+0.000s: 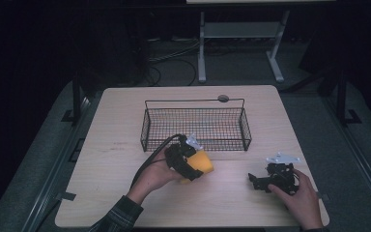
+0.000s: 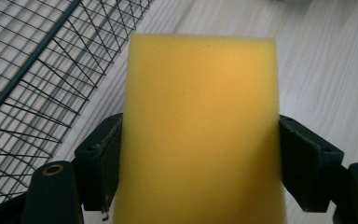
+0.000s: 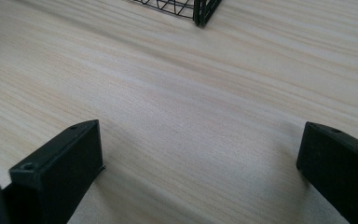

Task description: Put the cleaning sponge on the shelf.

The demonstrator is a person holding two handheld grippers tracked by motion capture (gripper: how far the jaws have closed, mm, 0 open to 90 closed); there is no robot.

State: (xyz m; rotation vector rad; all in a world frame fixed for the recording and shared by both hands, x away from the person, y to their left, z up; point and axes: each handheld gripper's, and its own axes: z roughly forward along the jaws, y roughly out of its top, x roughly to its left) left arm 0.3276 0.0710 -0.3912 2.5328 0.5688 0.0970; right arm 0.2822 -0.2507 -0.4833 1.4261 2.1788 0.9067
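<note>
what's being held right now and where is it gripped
The left gripper holds the yellow sponge by its two long sides, fingers pressing each side. The right gripper holds nothing.

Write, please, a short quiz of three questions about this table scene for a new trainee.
1. True or false: the left gripper holds the yellow sponge between its jaws.
2. What stands between the jaws of the right gripper? A) a sponge B) nothing C) a wire
3. Fill in: the wire basket stands on the ____ table.

Key
1. True: both pads press on its sides.
2. B: they stand wide apart over bare wood.
3. Wooden.
</note>
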